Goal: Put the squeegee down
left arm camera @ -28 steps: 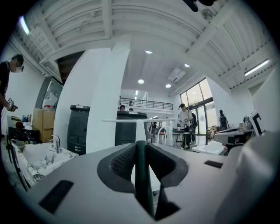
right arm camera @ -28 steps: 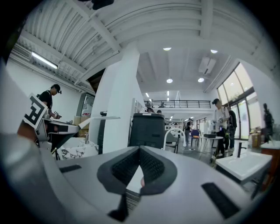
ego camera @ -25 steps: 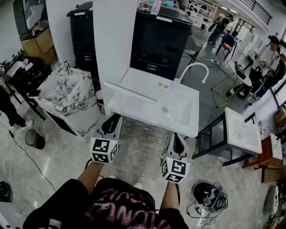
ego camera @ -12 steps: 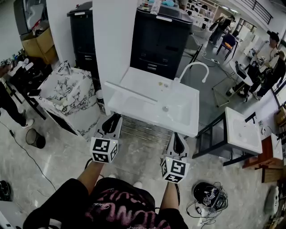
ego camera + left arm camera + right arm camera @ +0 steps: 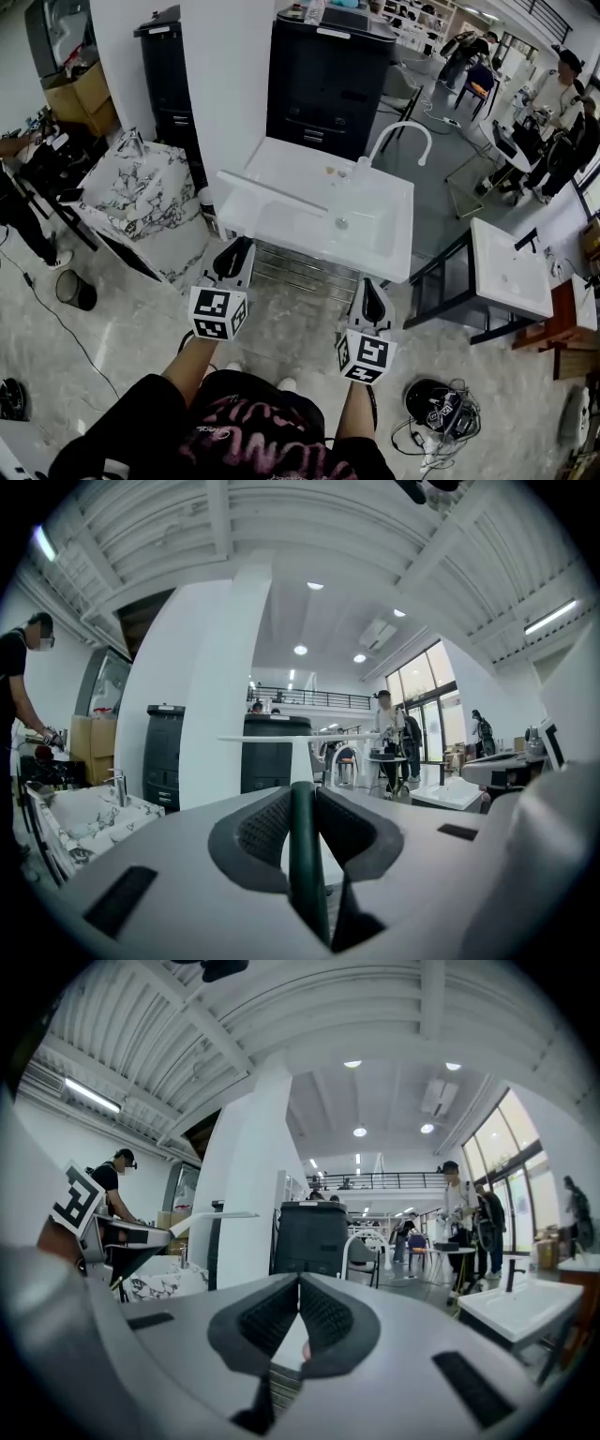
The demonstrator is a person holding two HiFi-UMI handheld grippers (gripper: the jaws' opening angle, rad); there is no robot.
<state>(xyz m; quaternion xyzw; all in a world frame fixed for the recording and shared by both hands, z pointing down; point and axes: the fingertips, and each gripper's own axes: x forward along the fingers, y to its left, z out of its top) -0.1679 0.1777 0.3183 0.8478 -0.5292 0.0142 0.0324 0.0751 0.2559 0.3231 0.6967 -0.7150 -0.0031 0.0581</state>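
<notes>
**A:** Left side?

**B:** Your left gripper (image 5: 302, 794) has its jaws closed narrow on the squeegee (image 5: 272, 192). The dark green handle is pinched upright between the two ribbed pads. A pale stem runs on from it to the long white blade, which lies crosswise at the far end.

**A:** Where does the blade sit?

**B:** In the head view it crosses the left rear part of the white sink (image 5: 380, 258) on a slant, out ahead of your left gripper. Cannot tell whether it touches the sink or is held clear of it. The squeegee is in your grip, not put down.

**A:** Right side?

**B:** Your right gripper (image 5: 367, 292) has its jaws together, tips meeting, with nothing clamped between them. You hold it just in front of the sink's near edge, level with the left gripper and well apart from it.

**A:** Surroundings?

**B:**
- A curved white faucet (image 5: 405, 133) stands at the sink's back right, with the drain (image 5: 342, 223) near the middle of the bowl.
- A marble-patterned basin (image 5: 141, 192) stands to your left.
- A white pillar (image 5: 234, 75) and a black cabinet (image 5: 328, 80) stand behind the sink.
- A second white basin (image 5: 511, 272) on a dark frame stands to your right.
- People are standing at the far right.
</notes>
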